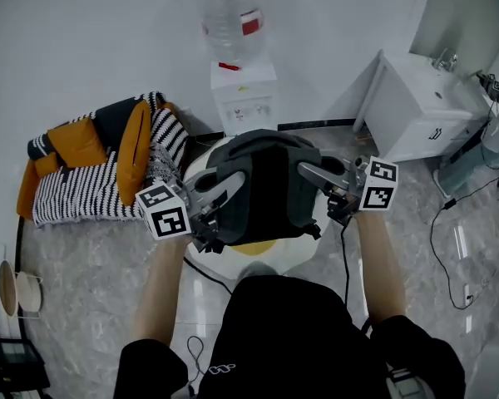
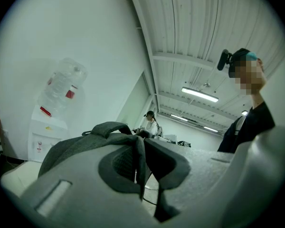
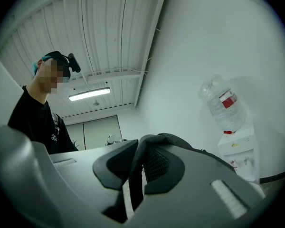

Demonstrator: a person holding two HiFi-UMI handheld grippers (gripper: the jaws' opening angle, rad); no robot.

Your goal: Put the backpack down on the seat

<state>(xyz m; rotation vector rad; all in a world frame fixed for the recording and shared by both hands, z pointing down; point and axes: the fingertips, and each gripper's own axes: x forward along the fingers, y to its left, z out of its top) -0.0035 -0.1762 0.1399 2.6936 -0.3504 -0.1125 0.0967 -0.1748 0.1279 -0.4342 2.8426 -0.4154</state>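
Observation:
A dark grey backpack hangs over a round white seat with a yellow centre, straps facing me. My left gripper is shut on the backpack's left shoulder strap. My right gripper is shut on the right shoulder strap. In the left gripper view the strap is pinched between the jaws of the left gripper, with the backpack's top beyond. The right gripper view shows the right gripper clamped on its strap. I cannot tell whether the bag's bottom touches the seat.
A water dispenser with a bottle stands against the wall behind the seat. At the left is a chair with a striped cover and orange cushions. A white cabinet stands right, with cables on the floor. A person stands far off.

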